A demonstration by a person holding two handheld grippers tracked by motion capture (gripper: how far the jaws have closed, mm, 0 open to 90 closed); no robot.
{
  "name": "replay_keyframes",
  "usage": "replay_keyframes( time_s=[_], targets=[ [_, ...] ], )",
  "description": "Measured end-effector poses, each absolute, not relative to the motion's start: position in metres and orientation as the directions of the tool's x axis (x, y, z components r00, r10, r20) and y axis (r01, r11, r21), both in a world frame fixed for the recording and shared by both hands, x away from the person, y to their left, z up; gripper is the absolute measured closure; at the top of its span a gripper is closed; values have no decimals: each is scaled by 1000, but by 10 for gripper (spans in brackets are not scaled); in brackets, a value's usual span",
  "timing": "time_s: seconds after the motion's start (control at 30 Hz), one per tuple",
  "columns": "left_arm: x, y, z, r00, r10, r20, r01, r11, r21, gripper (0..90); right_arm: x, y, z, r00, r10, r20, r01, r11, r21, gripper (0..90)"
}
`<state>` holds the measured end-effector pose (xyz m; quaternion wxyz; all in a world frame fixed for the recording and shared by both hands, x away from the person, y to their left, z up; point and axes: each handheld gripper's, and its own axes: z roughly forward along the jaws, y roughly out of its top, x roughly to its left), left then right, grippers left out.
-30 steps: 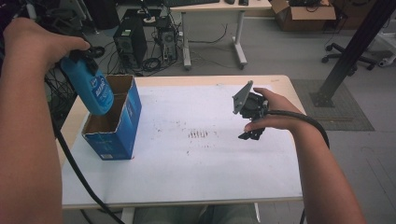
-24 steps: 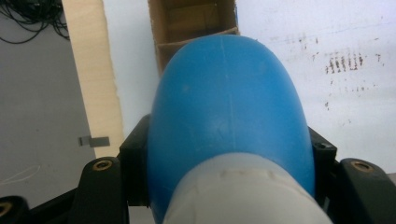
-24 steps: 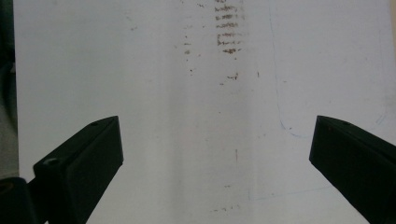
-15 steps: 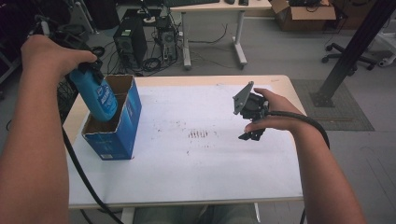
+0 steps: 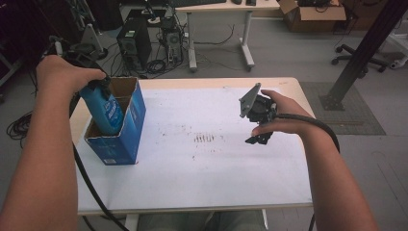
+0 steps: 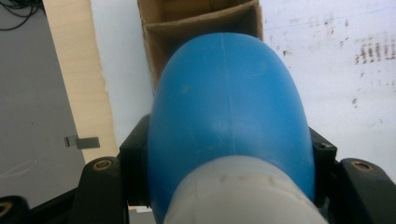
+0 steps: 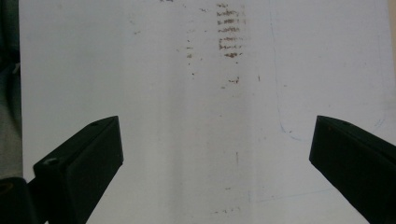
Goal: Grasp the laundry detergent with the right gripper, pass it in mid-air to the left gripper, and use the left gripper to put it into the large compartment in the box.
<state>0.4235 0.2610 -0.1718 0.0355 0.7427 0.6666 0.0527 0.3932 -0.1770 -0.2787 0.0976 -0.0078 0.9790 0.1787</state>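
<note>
Blue plastic is what the left gripper (image 5: 98, 89) clamps: a bottle (image 5: 107, 111) at the left of the high view, held near its top, tilted a little, its lower end down inside the open box (image 5: 126, 139). In the left gripper view the bottle (image 6: 229, 116) bulges up between both black jaws, which press on its sides, and the box (image 6: 201, 23) with its brown cardboard inner walls lies beyond it at the top of the frame.

The box stands at the left edge of the white table (image 5: 207, 168), its blue wall just beside the bottle.

Right of centre in the high view, the right gripper (image 5: 259, 138) hangs over the table, well apart from the box. In the right gripper view its jaws stand wide apart with nothing between them, above brown smudges (image 7: 229, 37) on the table (image 7: 187, 140).

Past the table's far edge, at the top of the high view, stand computer towers (image 5: 132, 43), a tangle of cables (image 5: 159, 65), a desk (image 5: 219, 7) and a cardboard carton (image 5: 312, 9). A black post (image 5: 361, 53) slants down at the upper right.
</note>
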Motion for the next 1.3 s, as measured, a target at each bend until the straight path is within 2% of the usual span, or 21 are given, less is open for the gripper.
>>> replay_keyframes(
  time_s=[1.3],
  targets=[
    [424,262,-256,113,991,71,988,-120,100,381,389,-176,-281,-980,15,-197,-59,930,364,26]
  ],
)
